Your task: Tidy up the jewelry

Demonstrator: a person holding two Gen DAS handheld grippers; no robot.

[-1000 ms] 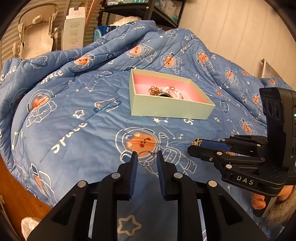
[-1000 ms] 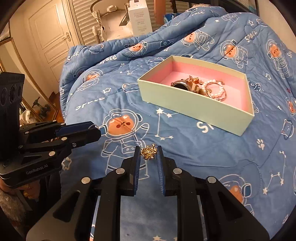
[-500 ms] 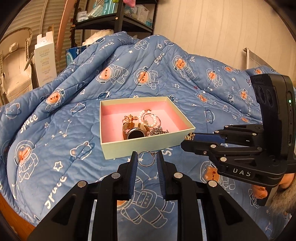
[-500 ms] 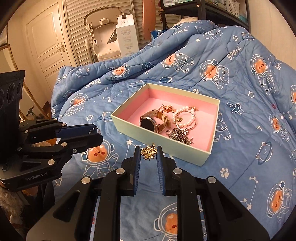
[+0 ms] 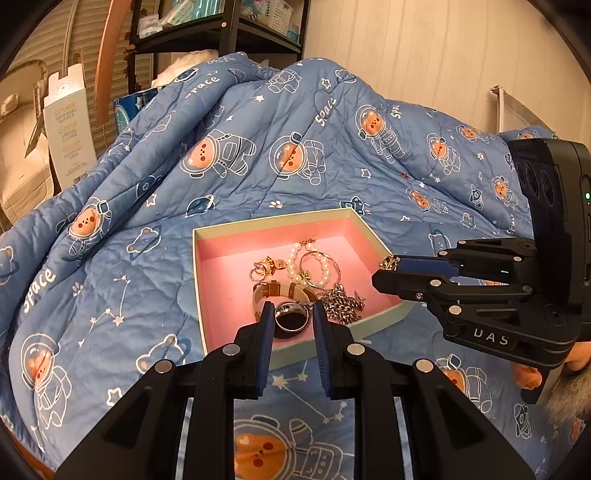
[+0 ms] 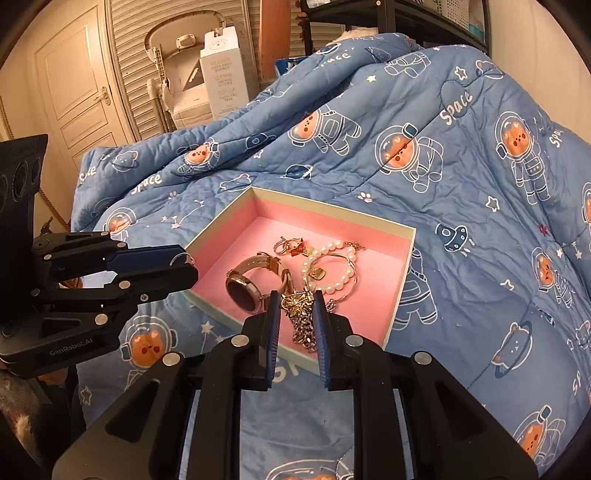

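Observation:
A pale green box with a pink inside (image 5: 236,266) (image 6: 280,201) lies on the blue bedspread. It holds a watch (image 6: 243,288), a pearl bracelet (image 6: 332,266), a silver chain (image 5: 340,302) and small gold pieces (image 5: 266,267). My left gripper (image 5: 293,314) is shut on a thin silver ring (image 5: 291,319) and holds it over the box's near edge. My right gripper (image 6: 294,301) is shut on a small gold ornament (image 6: 295,301) above the box's near side; it also shows in the left wrist view (image 5: 388,263).
The blue astronaut-print quilt (image 5: 258,155) rises in folds behind the box. A white carton (image 6: 223,74), a louvred door (image 6: 133,44) and a black shelf (image 5: 221,29) stand beyond the bed. A wooden edge (image 5: 22,461) shows at the lower left.
Both grippers have moved forward with their pieces, from over the quilt to over the near edge of the box. The box now looks closer and larger.

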